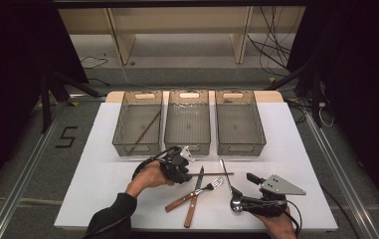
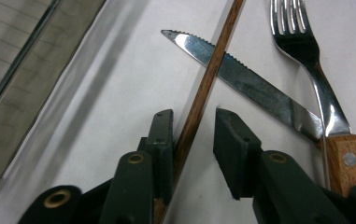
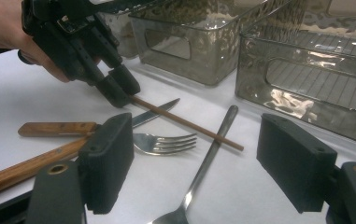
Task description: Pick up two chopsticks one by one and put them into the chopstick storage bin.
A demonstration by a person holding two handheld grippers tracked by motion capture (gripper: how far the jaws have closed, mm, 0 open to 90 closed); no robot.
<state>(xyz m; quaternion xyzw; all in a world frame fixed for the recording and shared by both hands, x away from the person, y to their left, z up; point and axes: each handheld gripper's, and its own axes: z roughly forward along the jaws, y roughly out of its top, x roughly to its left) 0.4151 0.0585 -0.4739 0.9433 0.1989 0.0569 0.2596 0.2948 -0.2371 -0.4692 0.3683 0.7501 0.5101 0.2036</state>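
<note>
Left gripper view puts my left claw (image 2: 192, 140) right over the wooden chopstick (image 2: 208, 79) — the stick runs up between the two jaws, pressed along one jaw with a gap to the other, so I read that claw as narrow but not yet clamped. The chopstick lies flat on the white surface (image 2: 119, 93) and crosses over the serrated blade of the knife (image 2: 250, 86); the fork (image 2: 306, 56) lies just beside the knife, its neck crossing the knife where the wooden handle starts.

From the high view, the left claw (image 1: 183, 162) sits just in front of the three clear bins (image 1: 189, 122), and the chopstick points to the right from it. A second chopstick (image 1: 146, 130) lies diagonally in the leftmost bin.

My right claw (image 3: 194, 163) stands wide with nothing in it — it rests low at the near edge, and the spoon (image 3: 208, 158) lies on the surface between its jaws, touching neither.
</note>
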